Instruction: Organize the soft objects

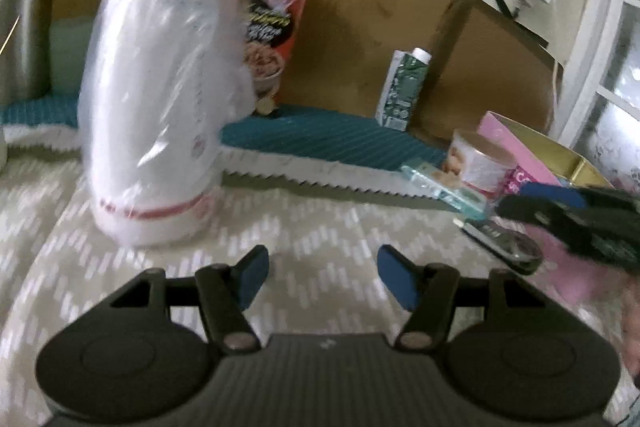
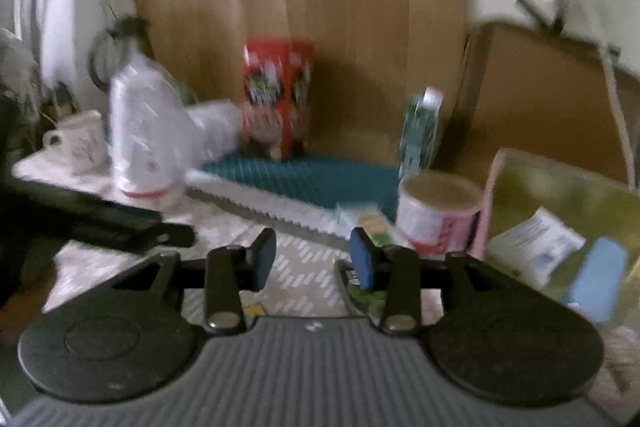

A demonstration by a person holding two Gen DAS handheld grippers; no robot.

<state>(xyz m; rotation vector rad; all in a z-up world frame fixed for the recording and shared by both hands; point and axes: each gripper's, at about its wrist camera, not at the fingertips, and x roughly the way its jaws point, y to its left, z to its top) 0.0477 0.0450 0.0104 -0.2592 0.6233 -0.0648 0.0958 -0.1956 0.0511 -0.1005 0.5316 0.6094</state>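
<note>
I have both grippers over the patterned bedcover (image 1: 304,227) with nothing in either. The left gripper (image 1: 322,273) has its 2 blue pads apart over bare cloth, and the right gripper (image 2: 314,259) has its pads apart too, a little narrower, also over cloth.

The soft thing nearest me, which I take as the next one to sort, is the white bundle wrapped in clear plastic (image 1: 160,99). It stands upright on the cover ahead and to the left of the left gripper, just in front of the teal ridged mat (image 1: 320,139).

My main worry is that bundle. It is tall on a small base, on soft bedding, so a push from 1 pad before the other closes could topple it toward the red cereal box (image 1: 276,27) behind it. The film looks slick and crinkled; I judge the pads could pinch only the wrap and let it slide or tear. Both views are smeared, so my aim is poor right now.

On the right things are crowded: a round labelled tub (image 1: 480,163), a pink box with a gold inside (image 1: 560,155), and a green carton (image 1: 404,87) standing upright. In the left view the right gripper appears close by, so the 2 could clash.
</note>
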